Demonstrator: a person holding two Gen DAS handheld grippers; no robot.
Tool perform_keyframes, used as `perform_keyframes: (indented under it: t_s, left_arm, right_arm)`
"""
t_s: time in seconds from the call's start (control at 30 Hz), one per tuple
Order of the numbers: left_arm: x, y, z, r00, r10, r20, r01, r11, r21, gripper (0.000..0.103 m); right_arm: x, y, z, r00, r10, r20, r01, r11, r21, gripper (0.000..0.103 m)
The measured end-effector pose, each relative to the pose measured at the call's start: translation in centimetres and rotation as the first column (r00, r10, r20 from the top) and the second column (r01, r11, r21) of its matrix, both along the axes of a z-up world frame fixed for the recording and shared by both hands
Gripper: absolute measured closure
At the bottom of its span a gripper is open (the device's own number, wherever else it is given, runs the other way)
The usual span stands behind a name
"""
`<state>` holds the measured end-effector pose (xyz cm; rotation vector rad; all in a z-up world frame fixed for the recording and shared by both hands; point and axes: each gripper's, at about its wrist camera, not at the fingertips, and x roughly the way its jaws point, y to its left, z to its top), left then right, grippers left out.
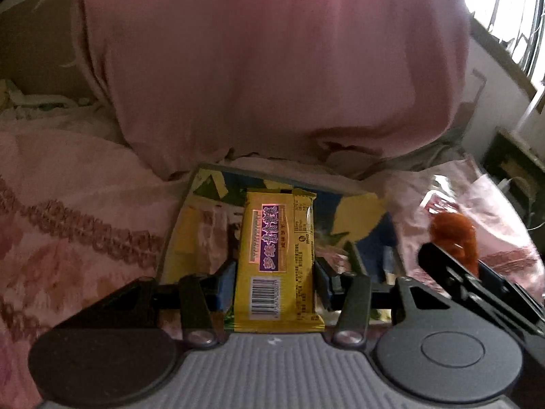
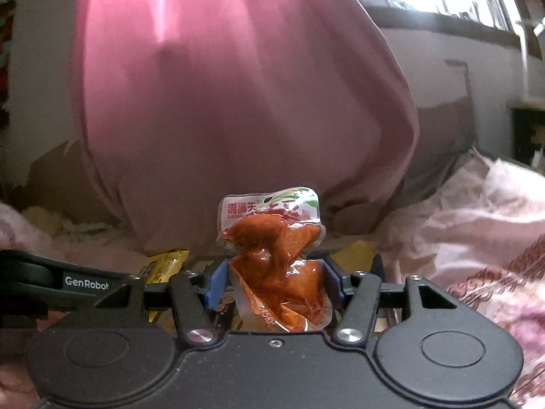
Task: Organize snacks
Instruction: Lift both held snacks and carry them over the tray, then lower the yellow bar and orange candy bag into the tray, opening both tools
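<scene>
the left tongs (image 1: 274, 269) are clamped on a yellow snack packet (image 1: 276, 259), held above a colourful flat box (image 1: 361, 218) on the pink bed cover (image 1: 85, 204). just beside them, the right tongs (image 2: 274, 279) grip a clear pouch of orange-red snack (image 2: 277, 259).

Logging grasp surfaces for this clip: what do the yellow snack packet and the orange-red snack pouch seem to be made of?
Yellow snack packet, in the left hand-held gripper: apparently printed plastic film, slightly glossy, with crimped ends and a printed barcode. Orange-red snack pouch, in the right hand-held gripper: likely clear vacuum-sealed plastic, shiny and wrinkled, its contents showing through.
</scene>
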<state>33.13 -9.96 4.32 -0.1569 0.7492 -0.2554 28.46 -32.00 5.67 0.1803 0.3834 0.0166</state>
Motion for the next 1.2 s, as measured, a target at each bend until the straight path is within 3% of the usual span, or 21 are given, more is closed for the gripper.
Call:
perform_keyframes:
  t_s: [0.47,0.8,1.2]
  left_arm:
    - [6.1,-3.2,-7.7,0.997,0.004,-0.083,-0.003,1.0,0.014,0.051]
    - [7.9,-6.6,-9.4,0.995,0.005,-0.101,0.003,0.997,0.074,0.051]
    - [8.6,-7.6,-10.4,0.99,0.026,-0.137,-0.011,0.994,0.107,0.05]
  right_arm:
    - [6.2,-3.6,-6.3,0.992,-0.076,-0.102,0.072,0.996,-0.046,0.043]
    - [8.3,-3.8,-10.0,0.969,-0.06,-0.239,0.06,0.998,-0.006,0.042]
    - [8.1,-4.6,-12.1,0.956,-0.063,-0.286,0.057,0.998,-0.029,0.04]
